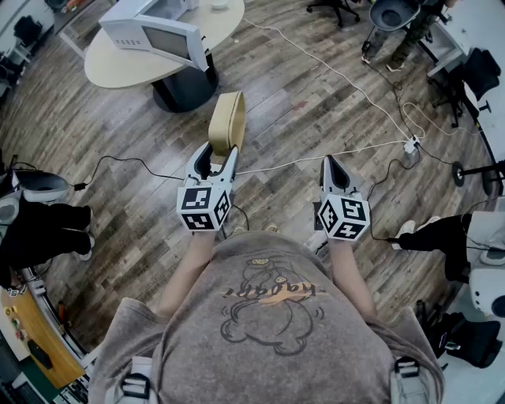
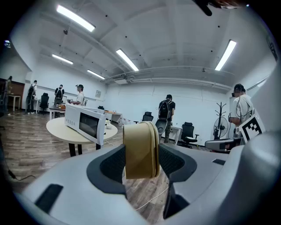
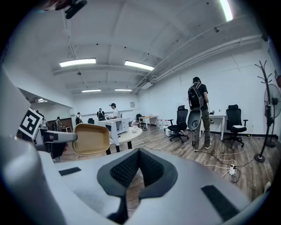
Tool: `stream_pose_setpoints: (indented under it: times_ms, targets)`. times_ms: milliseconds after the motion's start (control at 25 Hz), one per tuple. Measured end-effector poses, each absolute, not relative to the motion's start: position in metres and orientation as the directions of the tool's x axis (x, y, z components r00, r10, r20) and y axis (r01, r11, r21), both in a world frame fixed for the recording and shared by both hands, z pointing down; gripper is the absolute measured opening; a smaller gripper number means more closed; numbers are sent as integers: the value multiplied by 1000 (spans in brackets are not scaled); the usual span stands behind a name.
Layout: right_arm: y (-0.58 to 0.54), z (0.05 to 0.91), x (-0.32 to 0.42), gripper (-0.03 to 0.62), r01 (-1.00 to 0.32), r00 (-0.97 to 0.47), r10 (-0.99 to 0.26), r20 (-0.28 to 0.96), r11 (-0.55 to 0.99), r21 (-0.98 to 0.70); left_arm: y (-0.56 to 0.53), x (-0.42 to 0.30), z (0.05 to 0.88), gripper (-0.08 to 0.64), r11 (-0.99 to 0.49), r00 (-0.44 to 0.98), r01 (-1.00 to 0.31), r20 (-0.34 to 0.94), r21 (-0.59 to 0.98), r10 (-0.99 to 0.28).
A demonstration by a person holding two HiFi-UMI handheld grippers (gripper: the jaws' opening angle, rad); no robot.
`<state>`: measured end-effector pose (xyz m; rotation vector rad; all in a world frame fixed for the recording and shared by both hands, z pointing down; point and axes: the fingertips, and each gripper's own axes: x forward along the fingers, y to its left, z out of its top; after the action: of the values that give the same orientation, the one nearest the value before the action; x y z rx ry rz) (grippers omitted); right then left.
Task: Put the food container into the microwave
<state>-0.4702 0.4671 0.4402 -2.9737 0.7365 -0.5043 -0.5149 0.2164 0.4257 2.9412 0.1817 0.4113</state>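
Note:
A tan food container (image 1: 226, 120) is held on edge by my left gripper (image 1: 218, 158), which is shut on it. In the left gripper view the container (image 2: 140, 150) stands upright between the two dark pads. The white microwave (image 1: 158, 33) sits on a round beige table (image 1: 110, 67) ahead and to the left; its door looks closed (image 2: 85, 124). My right gripper (image 1: 331, 170) is shut with nothing in it, its pads (image 3: 145, 169) meeting at the tips. From the right gripper view the container (image 3: 91, 139) shows at the left, its open side facing the camera.
White and black cables (image 1: 347, 79) run across the wooden floor ahead. Office chairs (image 1: 394, 16) and a person's legs stand at the far right. A power strip (image 1: 411, 146) lies to the right. Dark equipment (image 1: 39, 229) sits at the left. Several people stand in the background (image 2: 167, 110).

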Motion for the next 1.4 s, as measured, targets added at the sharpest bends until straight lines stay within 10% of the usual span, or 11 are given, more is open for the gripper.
stream_pose_setpoints:
  times_ms: [1400]
  targets:
    - [397,450,-415,-6,-505,811,-528,253,-849,-153,184,-438,447,249,-956,938,212,233,202,257]
